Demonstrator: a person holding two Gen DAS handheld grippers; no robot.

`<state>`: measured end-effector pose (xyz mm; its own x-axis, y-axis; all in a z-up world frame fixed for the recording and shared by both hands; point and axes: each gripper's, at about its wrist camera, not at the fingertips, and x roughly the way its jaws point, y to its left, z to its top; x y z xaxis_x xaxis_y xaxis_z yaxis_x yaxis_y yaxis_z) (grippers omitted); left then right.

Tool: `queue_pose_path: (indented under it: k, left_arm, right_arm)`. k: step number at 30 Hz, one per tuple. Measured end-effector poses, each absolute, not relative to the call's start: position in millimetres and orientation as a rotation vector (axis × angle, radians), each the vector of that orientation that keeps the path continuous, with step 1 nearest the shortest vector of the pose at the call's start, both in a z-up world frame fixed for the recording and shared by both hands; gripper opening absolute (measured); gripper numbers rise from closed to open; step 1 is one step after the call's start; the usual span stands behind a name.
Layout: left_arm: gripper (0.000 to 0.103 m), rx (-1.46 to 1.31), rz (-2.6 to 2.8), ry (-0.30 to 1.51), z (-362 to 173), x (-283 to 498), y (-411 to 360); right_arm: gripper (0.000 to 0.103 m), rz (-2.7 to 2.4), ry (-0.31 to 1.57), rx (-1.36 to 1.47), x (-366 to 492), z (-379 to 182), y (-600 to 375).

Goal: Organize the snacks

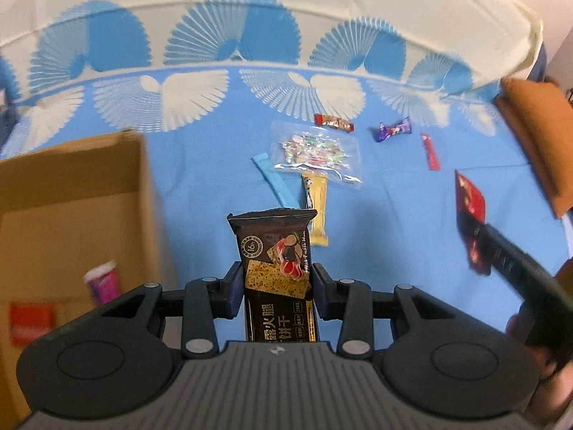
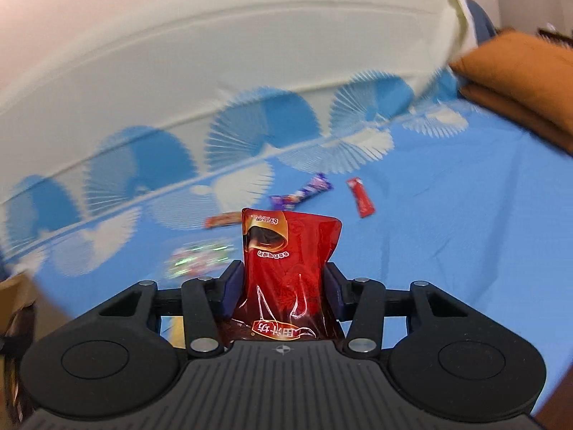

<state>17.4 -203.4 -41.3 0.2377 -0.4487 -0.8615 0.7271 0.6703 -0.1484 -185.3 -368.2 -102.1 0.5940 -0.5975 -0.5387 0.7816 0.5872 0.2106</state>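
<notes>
My left gripper [image 1: 275, 279] is shut on a dark brown cracker packet [image 1: 274, 251], held upright above the blue cloth [image 1: 215, 179]. A cardboard box [image 1: 71, 186] stands open to its left with a pink-capped tube [image 1: 103, 281] and a red packet [image 1: 31, 322] inside. My right gripper [image 2: 283, 279] is shut on a red snack pouch [image 2: 286, 251], lifted over the cloth; that same red pouch [image 1: 471, 211] and gripper show at the right of the left wrist view. Loose snacks lie ahead: a clear candy bag [image 1: 315, 152], a blue stick [image 1: 275, 182], a yellow bar [image 1: 318, 211].
Further back lie a red candy [image 1: 333, 122], a purple wrapped candy [image 1: 394, 129] and a thin red stick [image 1: 429, 151]. An orange cushion [image 1: 537, 136] rests at the right edge of the cloth. A white wall rises behind. Part of the box [image 2: 14, 294] shows at the left of the right wrist view.
</notes>
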Motion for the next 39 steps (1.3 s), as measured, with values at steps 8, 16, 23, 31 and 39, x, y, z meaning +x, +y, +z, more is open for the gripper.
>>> queue_pose_path:
  k: [8,16,23,31,39]
  left_arm:
    - [0.043,0.274,-0.707,1.025,3,-17,-74]
    - [0.043,0.241,-0.580,1.025,8,-30,38]
    - [0.043,0.202,-0.558,0.992,8,-44,95]
    - [0.043,0.156,-0.585,0.960,12,-60,117]
    - [0.043,0.119,-0.576,0.933,18,-67,133]
  right_arm:
    - [0.051,-0.556,0.451,0.411,-205,-38,-237]
    - [0.051,-0.302,0.523,0.398,-194,-16,-128]
    - [0.051,-0.246,0.566,0.310,-193,-11,-71]
    - [0.051,-0.243,0.549,0.244,-201,0,-42]
    - [0.051,-0.232,0.538,0.213,-208,5,-29]
